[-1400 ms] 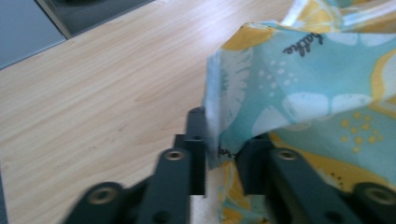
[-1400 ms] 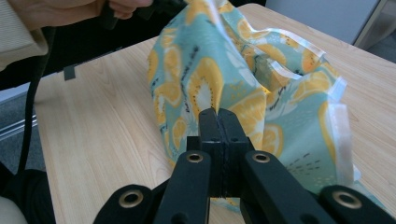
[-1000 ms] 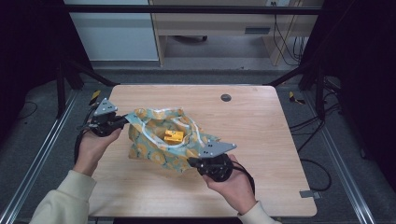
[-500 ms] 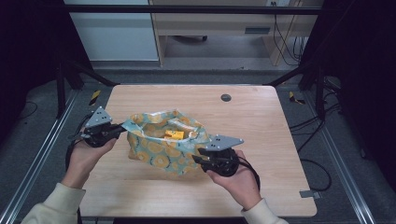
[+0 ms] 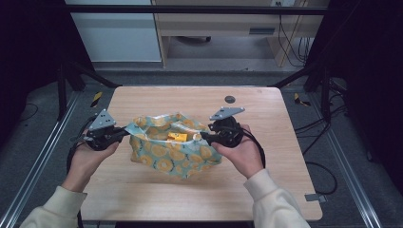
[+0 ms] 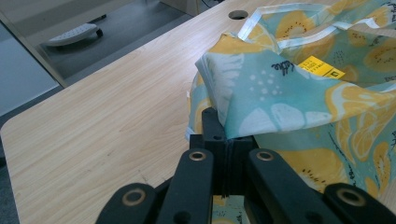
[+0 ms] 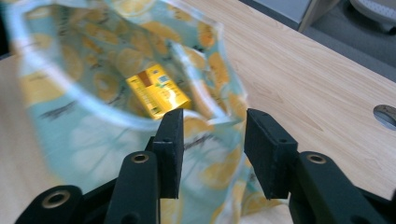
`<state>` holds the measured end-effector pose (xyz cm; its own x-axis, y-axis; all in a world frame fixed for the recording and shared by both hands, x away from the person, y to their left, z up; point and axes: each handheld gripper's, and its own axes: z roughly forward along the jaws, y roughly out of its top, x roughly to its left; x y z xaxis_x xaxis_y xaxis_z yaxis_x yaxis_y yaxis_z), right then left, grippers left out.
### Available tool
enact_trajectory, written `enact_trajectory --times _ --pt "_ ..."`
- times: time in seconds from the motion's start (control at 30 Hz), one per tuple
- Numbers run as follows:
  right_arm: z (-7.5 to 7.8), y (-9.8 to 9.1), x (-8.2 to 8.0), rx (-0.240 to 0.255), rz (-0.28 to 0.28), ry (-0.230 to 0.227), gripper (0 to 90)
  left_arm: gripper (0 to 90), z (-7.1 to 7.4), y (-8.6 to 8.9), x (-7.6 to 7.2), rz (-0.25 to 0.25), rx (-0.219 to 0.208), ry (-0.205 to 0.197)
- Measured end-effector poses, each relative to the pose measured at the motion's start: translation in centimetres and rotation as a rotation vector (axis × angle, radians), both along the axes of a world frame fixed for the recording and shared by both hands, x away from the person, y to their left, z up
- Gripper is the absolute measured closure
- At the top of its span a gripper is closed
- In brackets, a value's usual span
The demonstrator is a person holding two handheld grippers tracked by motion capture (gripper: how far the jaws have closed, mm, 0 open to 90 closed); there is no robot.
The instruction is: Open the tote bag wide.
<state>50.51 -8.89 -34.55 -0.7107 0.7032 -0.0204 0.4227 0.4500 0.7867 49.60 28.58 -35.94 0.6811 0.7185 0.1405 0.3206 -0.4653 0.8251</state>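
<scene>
Fabric bag, teal with yellow citrus print, sits at centre of the wooden worktop, mouth open upward. A yellow carton lies inside on the bottom; a yellow tag hangs at the rim.

Left tongs at the bag's 9 o'clock edge: clenched on a gathered fold of cloth at the rim, jaws pressed together with fabric bunched out above them in the left gripper view.

Right tongs at the bag's 3 o'clock edge: jaws spread apart, straddling the rim and white binding tape; probably not pinching cloth, though the near fabric is blurred.

Handling judgement: the cloth is thin, soft and limp, so it collapses wherever unsupported and holds no shape alone. Light overall; the carton adds a little weight low down. Best hold is the taped rim or a doubled fold, where the fabric is thickest and least likely to slip. Not fragile.

Round cable hole at the worktop's 12 o'clock side, well apart from the bag.
</scene>
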Motion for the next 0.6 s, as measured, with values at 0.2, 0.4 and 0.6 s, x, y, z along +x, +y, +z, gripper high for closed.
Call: enact_trajectory --times 0.2,0.4,0.6 --pt "-0.7 1.2 3.1 -0.032 -0.024 0.065 54.2 90.0 0.1 -0.2 0.0 -0.01 0.01 -0.003" --pt "-2.0 2.2 5.0 -0.097 -0.022 0.157 56.2 90.0 0.2 -0.3 -0.1 -0.015 0.014 -0.002" --pt "-2.3 1.8 4.7 -0.128 0.001 0.158 87.8 89.9 0.4 -0.2 -0.3 -0.027 0.012 -0.002"
